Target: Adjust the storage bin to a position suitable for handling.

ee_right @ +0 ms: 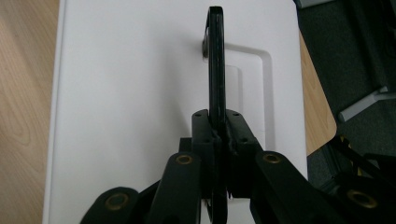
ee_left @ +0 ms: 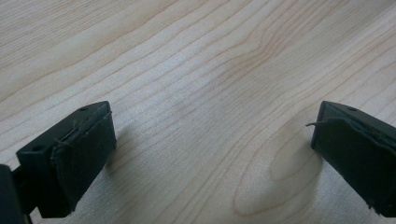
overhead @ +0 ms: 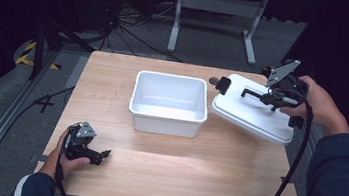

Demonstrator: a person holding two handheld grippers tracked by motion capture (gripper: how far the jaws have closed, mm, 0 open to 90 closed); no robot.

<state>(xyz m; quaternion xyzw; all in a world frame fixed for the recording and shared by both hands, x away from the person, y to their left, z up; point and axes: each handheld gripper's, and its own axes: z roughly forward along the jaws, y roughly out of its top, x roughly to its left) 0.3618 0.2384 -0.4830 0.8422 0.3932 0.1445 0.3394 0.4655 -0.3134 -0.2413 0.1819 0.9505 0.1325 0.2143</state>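
Left gripper [ee_left: 210, 154]: jaws spread wide on the bare wooden table [ee_left: 196, 70], nothing between them.
Right gripper [ee_right: 217, 123]: jaws clamped tight on the thin black handle [ee_right: 215, 60], which stands edge-on between its fingers.
White lid [overhead: 254, 113]: hangs tilted from that handle, just beyond the open white bin [overhead: 169, 105].

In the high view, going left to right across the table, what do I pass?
Left tool, open and resting on the table → white bin, open top → white lid, tilted, lifted by its black handle → right tool, shut on the handle.
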